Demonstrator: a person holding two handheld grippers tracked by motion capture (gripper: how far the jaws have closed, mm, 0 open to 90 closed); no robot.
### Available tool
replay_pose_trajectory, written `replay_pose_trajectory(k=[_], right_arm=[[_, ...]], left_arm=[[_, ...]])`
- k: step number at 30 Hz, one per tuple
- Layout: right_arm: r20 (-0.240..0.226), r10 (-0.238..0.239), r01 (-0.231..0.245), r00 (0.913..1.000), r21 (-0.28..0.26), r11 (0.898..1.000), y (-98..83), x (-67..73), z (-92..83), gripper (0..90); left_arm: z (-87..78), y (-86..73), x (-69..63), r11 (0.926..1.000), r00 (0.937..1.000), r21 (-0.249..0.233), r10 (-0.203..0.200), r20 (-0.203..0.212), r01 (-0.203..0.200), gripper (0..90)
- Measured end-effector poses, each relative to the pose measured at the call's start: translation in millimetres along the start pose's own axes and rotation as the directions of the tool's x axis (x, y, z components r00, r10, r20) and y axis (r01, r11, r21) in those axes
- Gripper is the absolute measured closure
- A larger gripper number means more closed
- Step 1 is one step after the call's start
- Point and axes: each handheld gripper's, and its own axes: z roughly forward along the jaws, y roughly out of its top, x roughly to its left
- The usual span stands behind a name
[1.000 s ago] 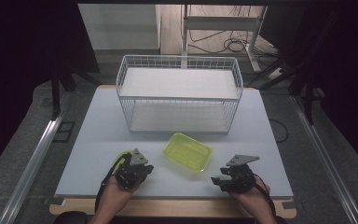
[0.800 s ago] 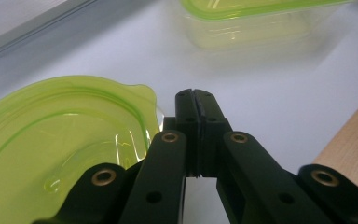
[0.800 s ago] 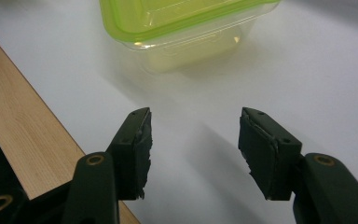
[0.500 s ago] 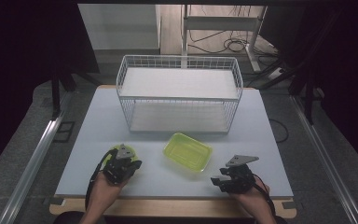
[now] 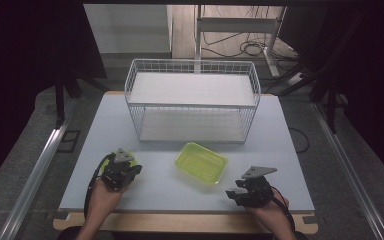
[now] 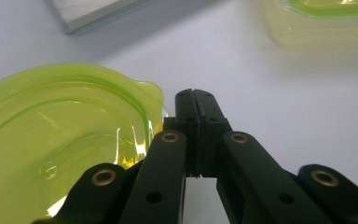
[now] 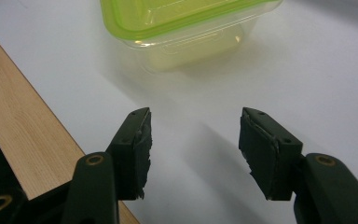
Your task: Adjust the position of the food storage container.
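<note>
A clear yellow-green container (image 5: 201,163) sits open on the white table, between my two grippers. In the left gripper view a matching yellow-green lid (image 6: 60,126) lies low on the left, its tabbed corner right against the side of my left gripper (image 6: 195,93). The jaws are shut flat together with nothing visible between the pads; whether they touch the lid I cannot tell. The container (image 6: 321,18) stands farther off on the right there. My right gripper (image 7: 193,126) hangs open and empty over bare table, just short of the container (image 7: 186,23). From above, the left gripper (image 5: 129,169) and the right gripper (image 5: 232,192) flank the container.
A white wire basket (image 5: 190,105) stands across the back half of the table (image 5: 290,150). The table's wooden front edge (image 7: 23,135) runs close behind my right gripper. A dark floor with cables surrounds the table.
My left gripper has slid to the left along the table's front, away from the container. The right gripper and the container have stayed put.
</note>
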Motion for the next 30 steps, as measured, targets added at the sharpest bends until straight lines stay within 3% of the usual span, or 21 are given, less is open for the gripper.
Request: replay_pose_trajectory(k=[6, 10, 15, 20, 26, 30], right_arm=[[-0.001, -0.010, 0.010, 0.9999, -0.001, 1.000, -0.1, -0.3, 0.7, 46.0], [-0.003, -0.002, 0.002, 1.0000, -0.001, 1.000, -0.1, -0.2, 0.5, 46.8], [0.004, -0.008, 0.008, 1.0000, -0.003, 1.000, -0.1, -1.3, -0.1, 49.3], [0.025, -0.009, 0.010, 0.9996, -0.019, 1.000, 2.2, -1.0, -3.0, 59.1], [0.030, -0.010, 0.011, 0.9995, -0.048, 0.999, 11.1, -2.7, -7.3, 82.7], [0.029, -0.014, 0.016, 0.9995, -0.052, 0.999, 17.2, -4.7, -4.3, 85.8]], left_arm=[[-1.3, -2.2, 14.2, 0.9998, 0.9993, -0.004, -0.020, -0.033, 0.019, 89.8], [-2.3, -2.8, 16.2, 0.9994, 0.9987, -0.016, -0.031, -0.039, 0.030, 89.8], [-4.5, -1.8, 4.7, 0.9993, 0.9998, -0.036, -0.006, -0.017, 0.005, 89.7], [-3.3, 3.6, -7.3, 0.9975, 0.9993, -0.064, 0.032, 0.019, -0.031, 89.6], [11.0, 17.7, -26.4, 0.9950, 0.9953, -0.070, 0.076, 0.059, -0.072, 88.7], [27.4, 31.4, -38.8, 0.9932, 0.9918, -0.061, 0.103, 0.075, -0.099, 88.3]])
